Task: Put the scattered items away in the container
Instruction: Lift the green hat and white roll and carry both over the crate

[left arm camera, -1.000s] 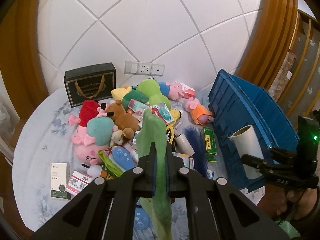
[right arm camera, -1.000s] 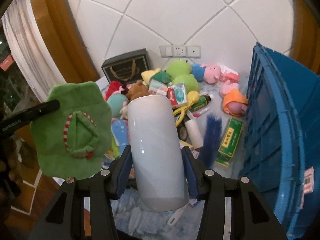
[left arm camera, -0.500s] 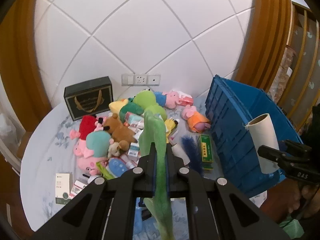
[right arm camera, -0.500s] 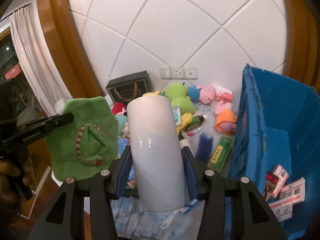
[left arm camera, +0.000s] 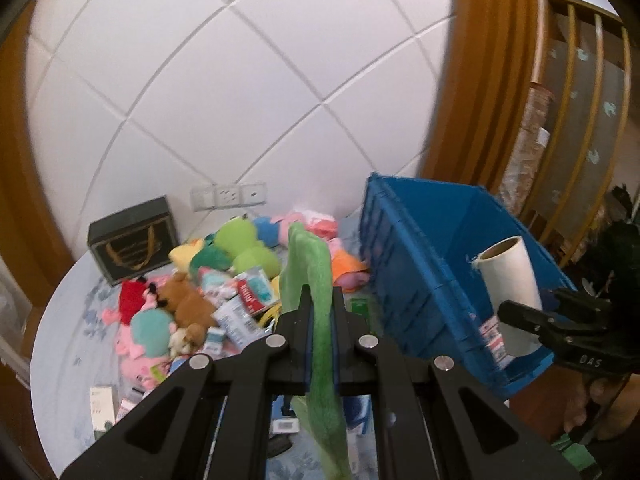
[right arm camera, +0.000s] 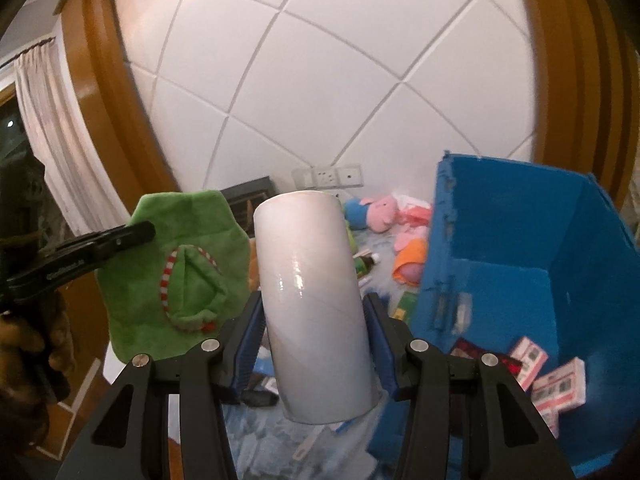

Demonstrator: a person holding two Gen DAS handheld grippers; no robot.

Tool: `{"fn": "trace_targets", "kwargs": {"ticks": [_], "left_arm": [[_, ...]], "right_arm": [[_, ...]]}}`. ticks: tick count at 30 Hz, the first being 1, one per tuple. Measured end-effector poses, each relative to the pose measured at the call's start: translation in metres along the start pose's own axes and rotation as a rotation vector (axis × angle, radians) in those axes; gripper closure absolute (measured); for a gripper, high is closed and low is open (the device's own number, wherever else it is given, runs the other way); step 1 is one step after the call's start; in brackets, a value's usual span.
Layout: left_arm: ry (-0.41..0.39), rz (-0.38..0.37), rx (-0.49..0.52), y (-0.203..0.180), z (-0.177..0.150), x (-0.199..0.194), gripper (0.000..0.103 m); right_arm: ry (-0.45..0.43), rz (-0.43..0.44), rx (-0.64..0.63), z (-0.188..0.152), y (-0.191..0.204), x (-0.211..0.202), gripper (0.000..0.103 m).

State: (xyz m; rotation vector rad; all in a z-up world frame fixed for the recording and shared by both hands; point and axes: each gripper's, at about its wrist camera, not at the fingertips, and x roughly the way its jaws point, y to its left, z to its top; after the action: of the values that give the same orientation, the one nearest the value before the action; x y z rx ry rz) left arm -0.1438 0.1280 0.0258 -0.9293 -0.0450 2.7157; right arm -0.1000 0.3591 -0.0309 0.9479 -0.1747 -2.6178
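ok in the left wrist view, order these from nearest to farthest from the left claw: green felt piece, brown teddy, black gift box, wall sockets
1. Green felt piece: pinched in the left claw itself.
2. Brown teddy: left of the claw, in the toy pile.
3. Black gift box: far left, behind the pile.
4. Wall sockets: on the back wall, beyond the box.

Green plush (right arm camera: 176,272), red-white striped trim; white roll (right arm camera: 316,304); blue bin (right arm camera: 532,240).
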Motion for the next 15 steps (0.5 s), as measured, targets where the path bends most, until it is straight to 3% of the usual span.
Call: {"fn": "trace_targets", "kwargs": {"ticks": [15], "left_arm": [[-0.066, -0.181, 0.150, -0.115, 0.079, 0.019, 0.096]], "right_arm": [[-0.074, -0.102, 0.084, 0.003, -0.073, -0.058, 0.055]]}}
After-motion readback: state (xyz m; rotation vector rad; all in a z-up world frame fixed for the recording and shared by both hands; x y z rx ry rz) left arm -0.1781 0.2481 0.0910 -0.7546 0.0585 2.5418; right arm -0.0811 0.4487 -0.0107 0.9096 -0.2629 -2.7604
